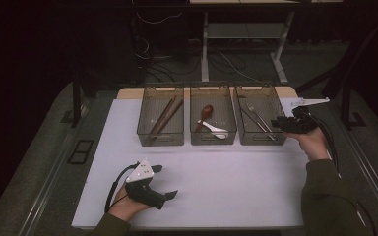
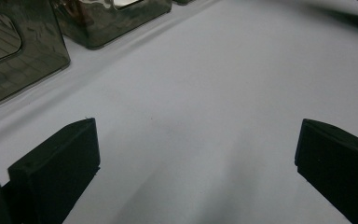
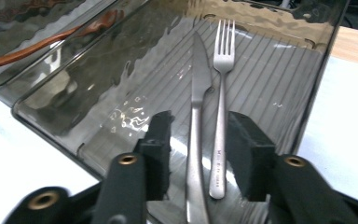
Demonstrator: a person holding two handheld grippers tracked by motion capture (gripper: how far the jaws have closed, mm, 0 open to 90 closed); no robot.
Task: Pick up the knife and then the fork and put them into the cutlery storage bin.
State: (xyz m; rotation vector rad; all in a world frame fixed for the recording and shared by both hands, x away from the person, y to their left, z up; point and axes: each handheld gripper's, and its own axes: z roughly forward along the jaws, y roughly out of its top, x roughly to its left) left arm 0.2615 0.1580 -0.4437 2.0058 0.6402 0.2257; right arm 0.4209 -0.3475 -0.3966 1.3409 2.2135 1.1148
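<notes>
Three smoky clear bins stand in a row at the back of the white table [image 1: 216, 191]. The right bin [image 1: 261, 141] holds a steel knife [image 3: 196, 93] and a fork [image 3: 222, 70] lying side by side. My right gripper [image 3: 200, 135] hangs over that bin's near end with its jaws apart. The knife and fork handles lie between the jaws, and the pads do not press on them. In the high view this gripper [image 1: 277, 124] sits at the bin's right front corner. My left gripper [image 1: 166, 181] rests low over the table's front left, wide open with nothing between its jaws [image 2: 196, 149].
The left bin [image 1: 160, 140] holds long wooden sticks [image 1: 165, 118]. In the middle bin [image 1: 213, 141] lie a brown spoon [image 1: 205, 114] and a white spoon [image 1: 215, 130]. Dark floor, cables and a desk frame lie beyond the table. A sleeve [image 1: 327, 196] reaches in at the right.
</notes>
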